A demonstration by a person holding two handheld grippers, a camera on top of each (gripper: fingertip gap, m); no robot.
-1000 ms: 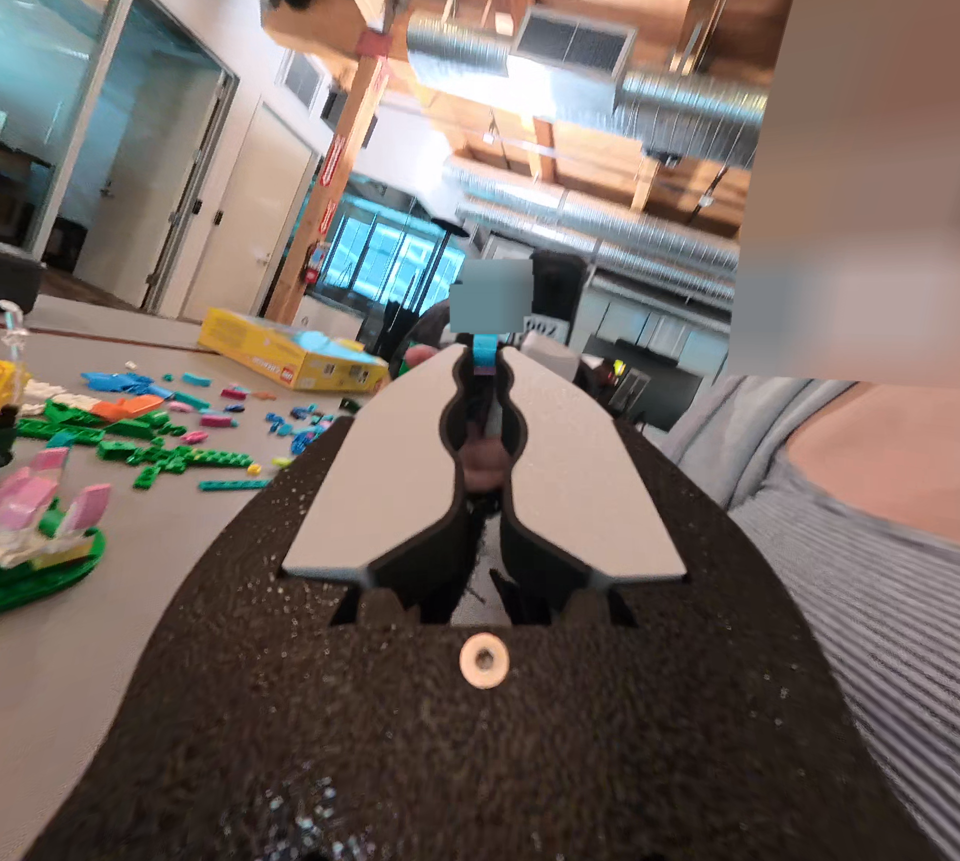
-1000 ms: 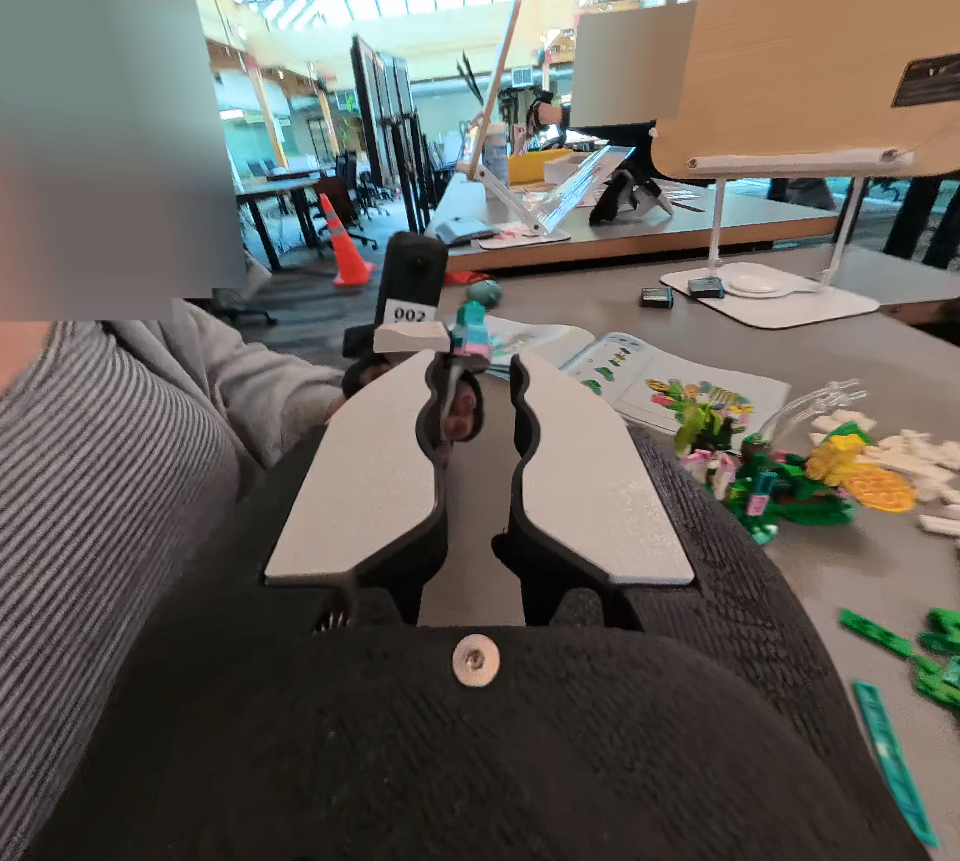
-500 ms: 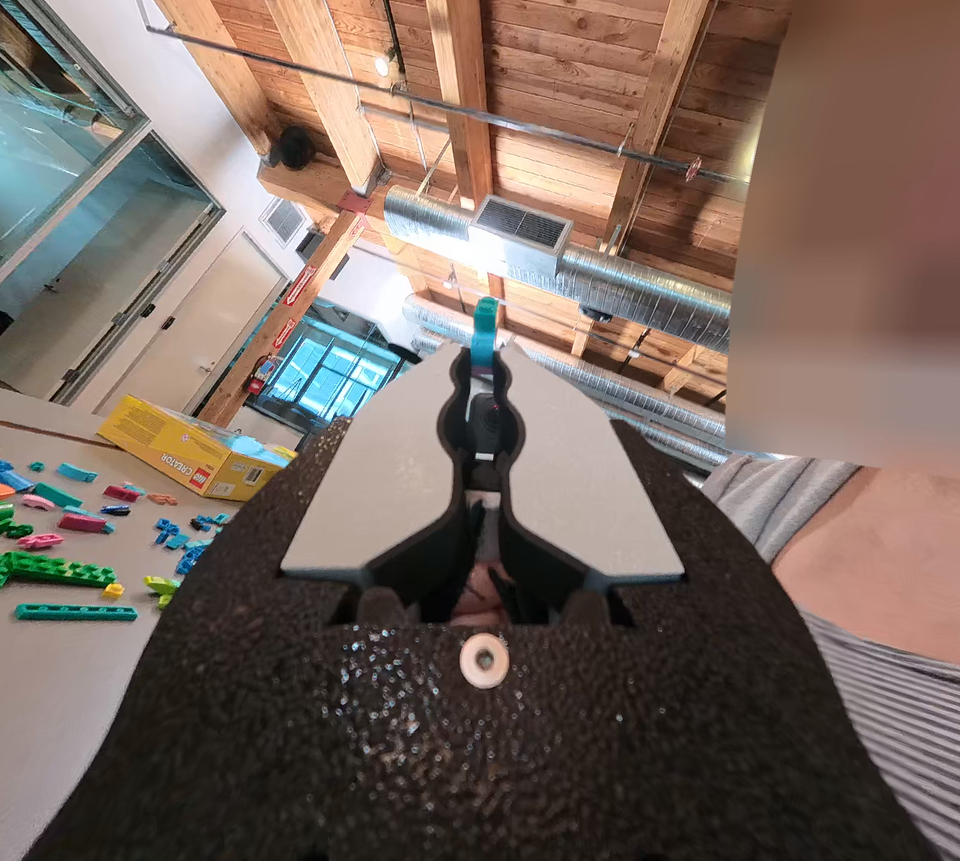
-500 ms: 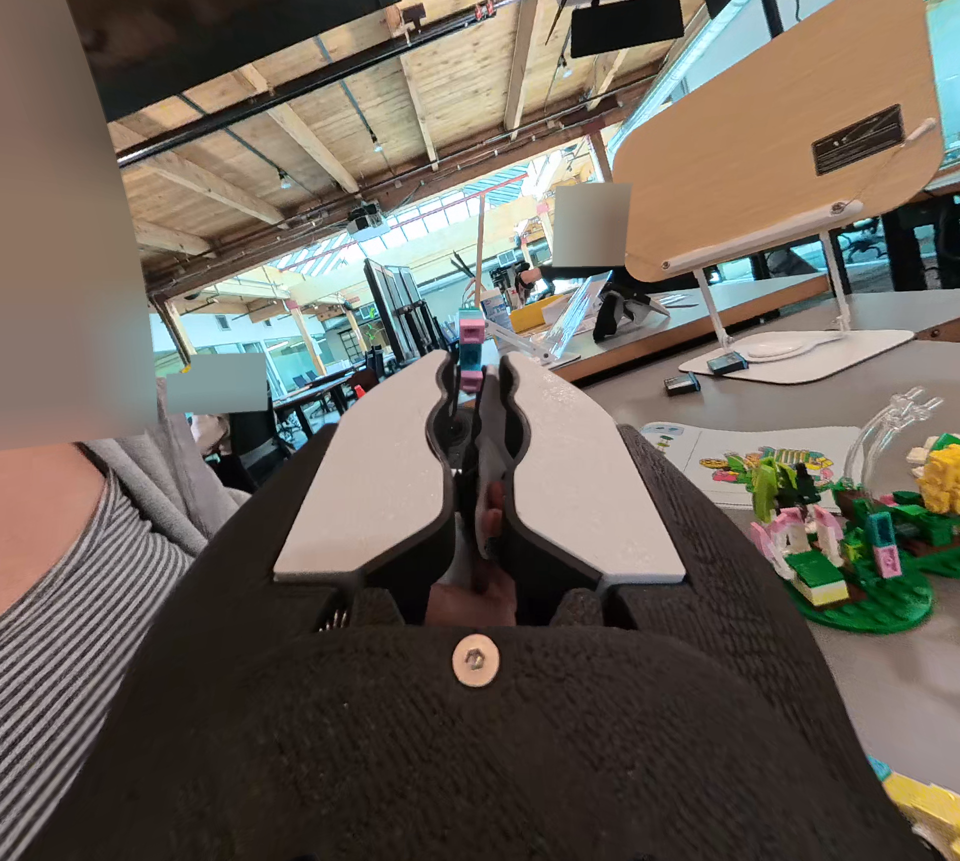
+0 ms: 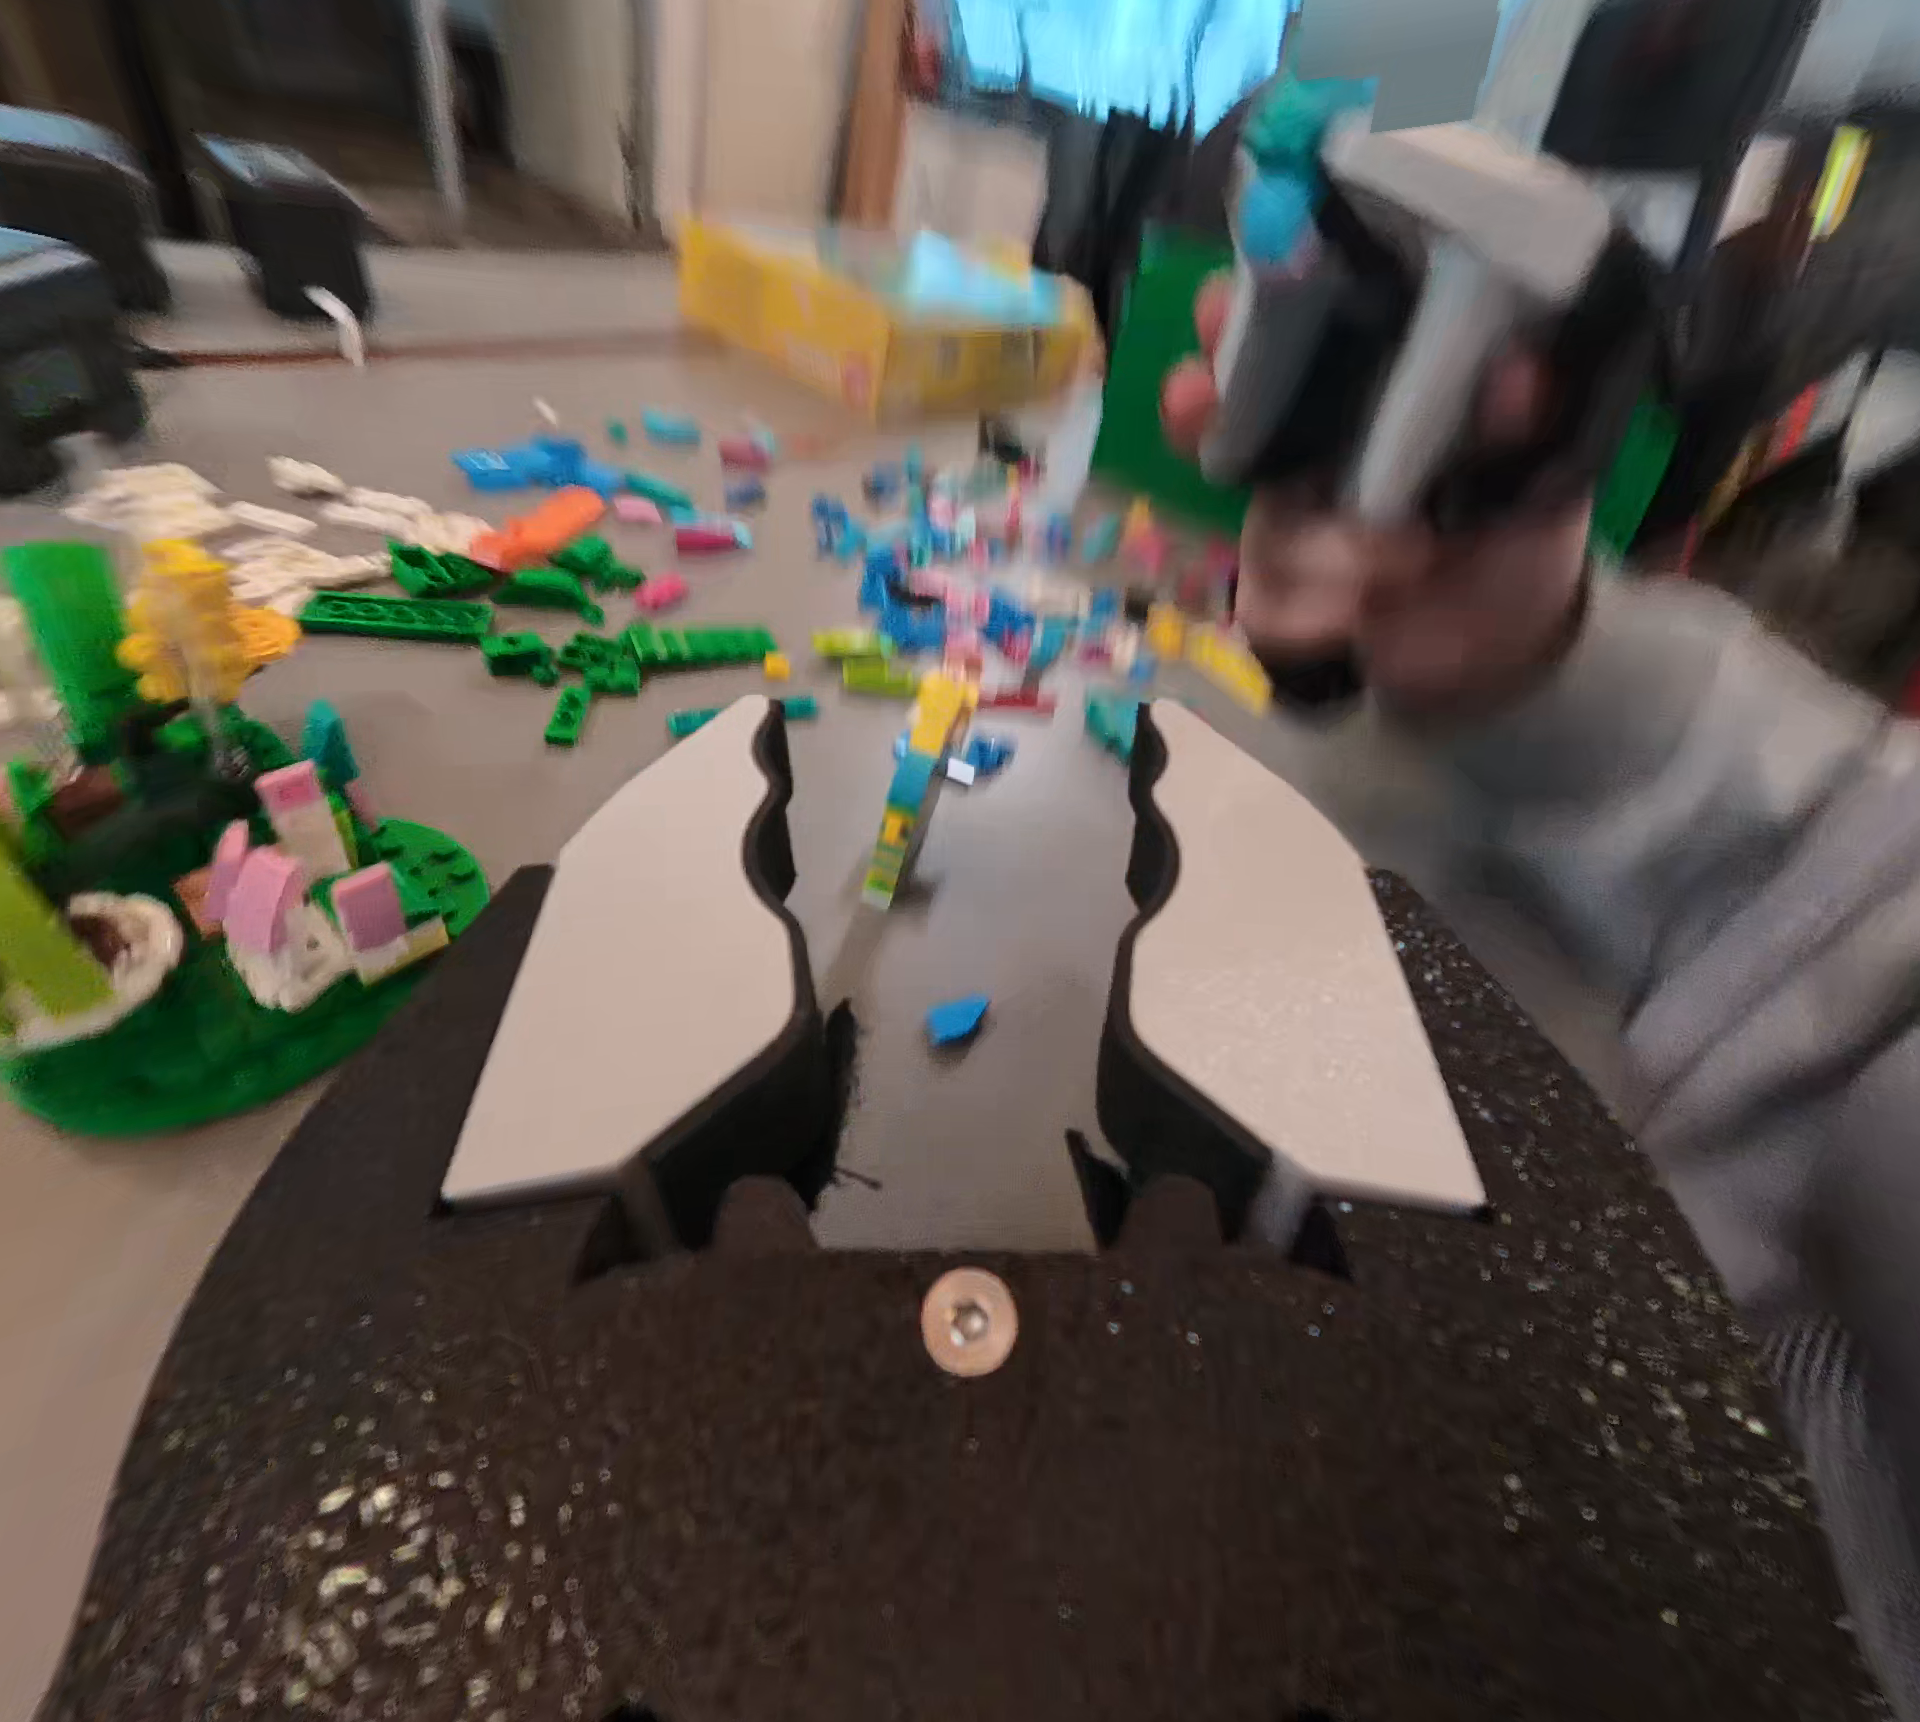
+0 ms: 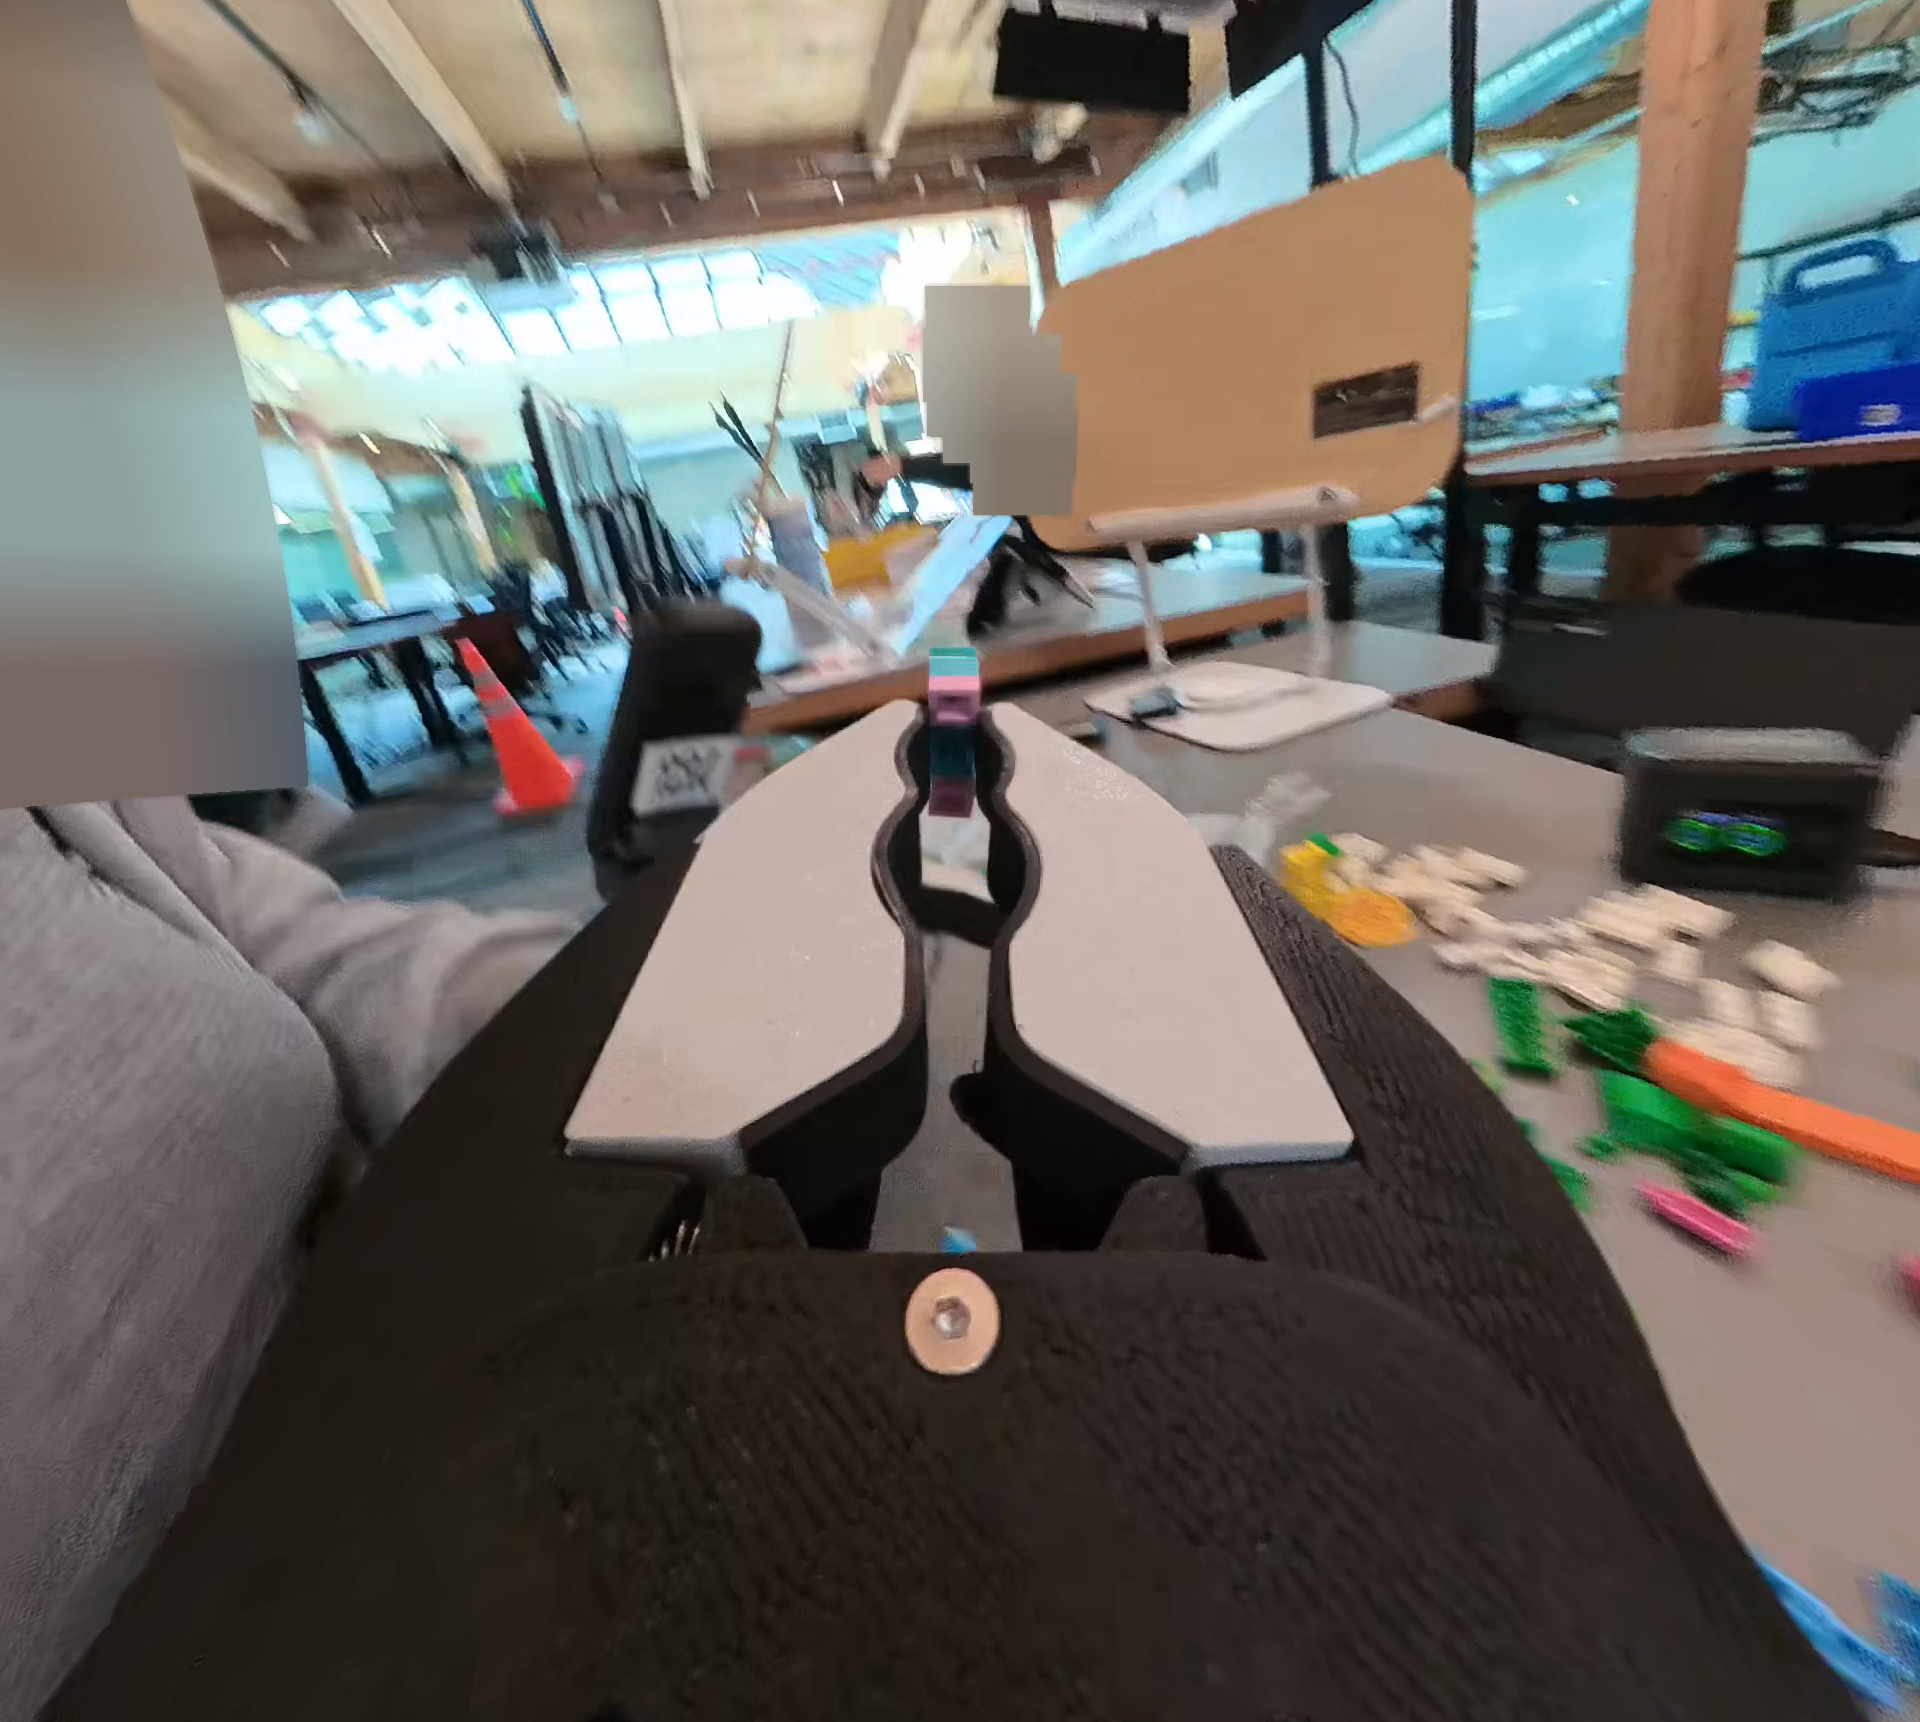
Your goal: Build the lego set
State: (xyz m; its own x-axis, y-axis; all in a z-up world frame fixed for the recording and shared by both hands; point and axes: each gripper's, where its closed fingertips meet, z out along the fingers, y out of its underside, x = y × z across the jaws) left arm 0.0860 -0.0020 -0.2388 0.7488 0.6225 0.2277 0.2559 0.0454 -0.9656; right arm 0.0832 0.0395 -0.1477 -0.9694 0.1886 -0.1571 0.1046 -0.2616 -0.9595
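The left gripper [image 5: 961,727] has its jaws spread wide with nothing between them. It hangs low over the grey table [image 5: 436,384] in the middle of the left wrist view. Just past its tips a thin yellow, blue and green stick of bricks [image 5: 914,799] stands tilted on the table, and a small blue piece [image 5: 956,1020] lies closer in, between the two fingers.

The right gripper [image 6: 954,716] has its jaws squeezed tight on a little stack of teal and pink bricks [image 6: 953,716], which pokes up past the tips in the middle of the right wrist view. That same gripper shows in the upper right of the left wrist view (it is very blurry there).

The half-made green model [image 5: 208,924] with pink petals sits at the left edge of the left wrist view. Loose bricks [image 5: 935,550] lie scattered across the middle of the table, and the yellow box [image 5: 873,332] is behind them.

What could go wrong? The stack is held only by a thin pinch at the very tips, so a quick swing or a bump could twist it loose or snap it apart. The tilted stick looks easy to tip over if the left fingers brush it. Everything is blurry, so a grab right now could miss.
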